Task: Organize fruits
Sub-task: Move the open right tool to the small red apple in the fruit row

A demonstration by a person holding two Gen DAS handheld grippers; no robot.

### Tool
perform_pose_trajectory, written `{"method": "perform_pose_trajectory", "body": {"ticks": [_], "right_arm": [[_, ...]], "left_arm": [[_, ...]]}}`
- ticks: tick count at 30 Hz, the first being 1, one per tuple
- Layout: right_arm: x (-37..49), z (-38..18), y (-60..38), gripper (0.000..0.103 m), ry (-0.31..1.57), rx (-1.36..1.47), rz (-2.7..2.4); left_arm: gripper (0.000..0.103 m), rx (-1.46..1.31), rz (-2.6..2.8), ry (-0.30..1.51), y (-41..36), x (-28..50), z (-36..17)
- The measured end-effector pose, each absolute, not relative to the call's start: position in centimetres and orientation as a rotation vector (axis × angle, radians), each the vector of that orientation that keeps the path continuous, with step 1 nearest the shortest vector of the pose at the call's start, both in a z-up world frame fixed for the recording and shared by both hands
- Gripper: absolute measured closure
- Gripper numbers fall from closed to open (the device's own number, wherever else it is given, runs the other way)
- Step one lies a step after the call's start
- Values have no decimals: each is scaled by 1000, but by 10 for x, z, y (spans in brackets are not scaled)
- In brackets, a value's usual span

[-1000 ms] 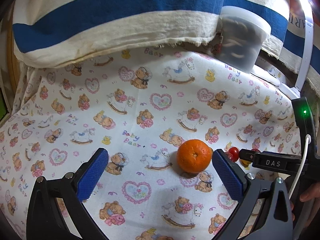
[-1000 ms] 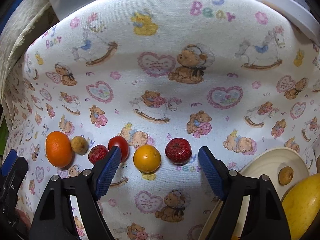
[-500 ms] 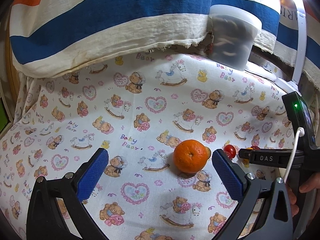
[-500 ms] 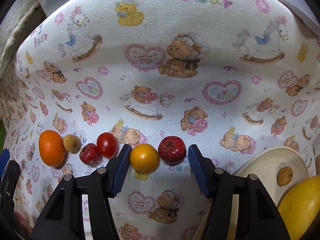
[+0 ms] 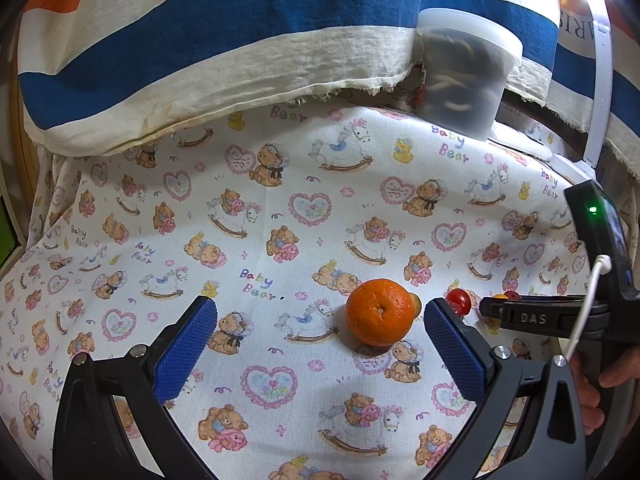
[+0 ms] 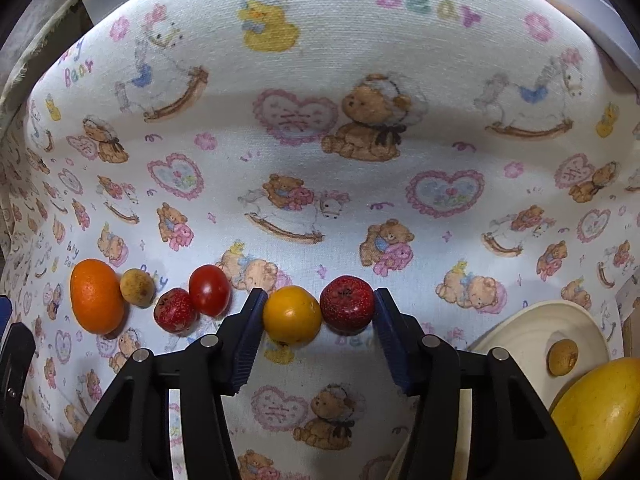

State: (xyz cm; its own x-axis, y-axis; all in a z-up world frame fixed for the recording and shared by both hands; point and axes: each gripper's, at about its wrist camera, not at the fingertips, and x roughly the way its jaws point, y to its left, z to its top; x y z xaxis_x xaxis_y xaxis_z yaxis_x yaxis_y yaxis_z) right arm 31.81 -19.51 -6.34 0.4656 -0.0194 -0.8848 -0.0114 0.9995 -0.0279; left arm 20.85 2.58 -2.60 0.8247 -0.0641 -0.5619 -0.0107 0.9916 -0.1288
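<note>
The fingers [image 5: 188, 344] of the left gripper [image 5: 320, 340] stand wide apart above the desk [image 5: 280, 208], which is covered by a cloth printed with bears, hearts and rocking horses. The orange [image 5: 379, 312] sits on the cloth between the blue pads, nearer the right one and touching neither. A small tan fruit [image 5: 416, 303] peeks out from behind it, and a cherry tomato [image 5: 459, 301] lies past the right pad. The right gripper [image 5: 532, 316] reaches in from the right edge, held by a hand [image 5: 616, 376]. At the back, a lidded plastic tub [image 5: 466, 76] stands against a blue-and-cream striped fabric [image 5: 224, 40].

In the right wrist view, the fingers [image 6: 250, 332] of the right gripper [image 6: 318, 326] are drawn narrow around two fruits side by side: a small yellow-orange fruit [image 6: 292, 314] against the left pad and a speckled red fruit [image 6: 347, 302] against the right pad, the two touching each other. To the left lie the cherry tomato [image 6: 209, 290], a second speckled red fruit [image 6: 175, 311], the small tan fruit [image 6: 137, 288] and the orange [image 6: 97, 296], in a rough row. At lower right a cream plate [image 6: 520, 324] holds a small brown fruit [image 6: 563, 357] and a large yellow fruit [image 6: 600, 412].
</note>
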Motion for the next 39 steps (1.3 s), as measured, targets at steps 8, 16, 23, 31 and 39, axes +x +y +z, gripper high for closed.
{"method": "perform_pose_trajectory", "body": {"ticks": [8,16,23,31,39], "right_arm": [[291,-47,-185,55,1049,-61,23],[286,-56,-176,50,1080,-64,51],[292,-75,-159,47,1078,-115,25],[286,-74,-155,48,1074,-107,42],[247,-56,-144,49,1092,-117,166]], "left_arm": [[0,-126,-28,598,26,208,-26],[0,-126,-26,596,25,208,-26],[0,-123,-31,601,25,209,-26],[0,-123,-31,600,24,209,-25],[0,-182,-45,574,37,203,-6]]}}
